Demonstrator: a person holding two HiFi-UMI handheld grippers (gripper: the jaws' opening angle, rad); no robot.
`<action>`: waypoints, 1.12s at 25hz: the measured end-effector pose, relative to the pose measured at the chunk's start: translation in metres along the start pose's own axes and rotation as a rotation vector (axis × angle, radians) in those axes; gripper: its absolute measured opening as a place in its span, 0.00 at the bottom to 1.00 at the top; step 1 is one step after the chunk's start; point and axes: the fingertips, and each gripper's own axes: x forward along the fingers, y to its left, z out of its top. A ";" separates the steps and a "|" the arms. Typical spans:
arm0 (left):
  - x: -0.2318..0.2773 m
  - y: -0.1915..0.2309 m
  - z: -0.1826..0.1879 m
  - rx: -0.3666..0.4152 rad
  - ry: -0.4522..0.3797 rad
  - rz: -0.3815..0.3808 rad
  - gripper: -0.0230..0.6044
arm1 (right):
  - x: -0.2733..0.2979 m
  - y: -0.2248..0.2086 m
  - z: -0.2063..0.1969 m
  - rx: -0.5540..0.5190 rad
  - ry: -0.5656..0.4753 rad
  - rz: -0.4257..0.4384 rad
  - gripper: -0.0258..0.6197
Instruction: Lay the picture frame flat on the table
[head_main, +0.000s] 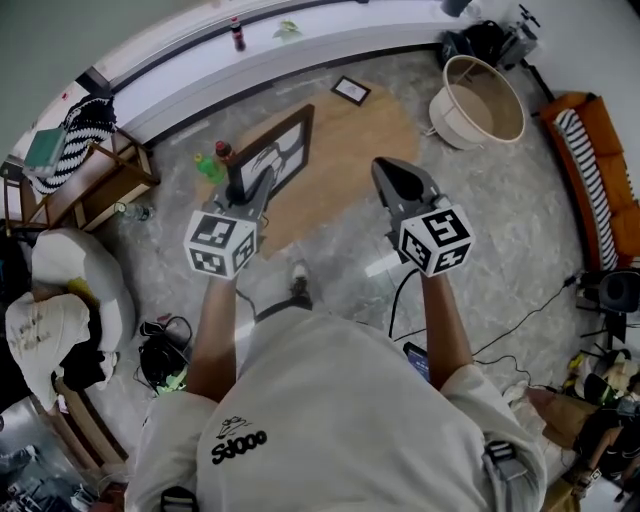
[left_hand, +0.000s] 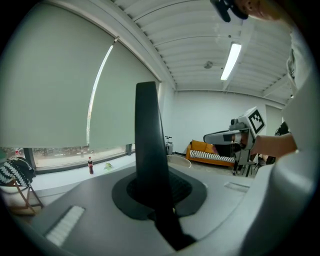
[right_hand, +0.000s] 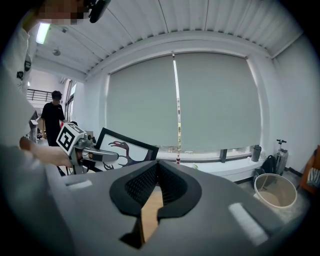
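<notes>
Right up close, the left gripper (head_main: 262, 186) is clamped on the near side edge of the picture frame (head_main: 278, 148). In the left gripper view that dark edge runs straight up between its jaws, while the right gripper (head_main: 388, 172) hangs off to the right above the oval wooden table (head_main: 365, 135), jaws pressed together on nothing. The frame is upright at the table's left side, bird print turned toward the right gripper. Beyond it a small frame (head_main: 351, 90) lies flat by the table's far edge, a pale round basket (head_main: 450, 115) sits on the floor to the right, and a dark bottle (head_main: 238, 34) stands on the window sill (head_main: 200, 62).
</notes>
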 end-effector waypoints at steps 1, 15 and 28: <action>0.004 0.006 0.000 -0.003 0.002 -0.002 0.08 | 0.006 -0.001 0.000 -0.002 0.006 -0.001 0.04; 0.038 0.056 -0.006 -0.021 0.030 -0.023 0.08 | 0.063 -0.018 0.003 0.029 0.020 -0.034 0.04; 0.081 0.079 -0.018 -0.046 0.078 0.015 0.08 | 0.101 -0.060 -0.009 0.039 0.043 -0.016 0.04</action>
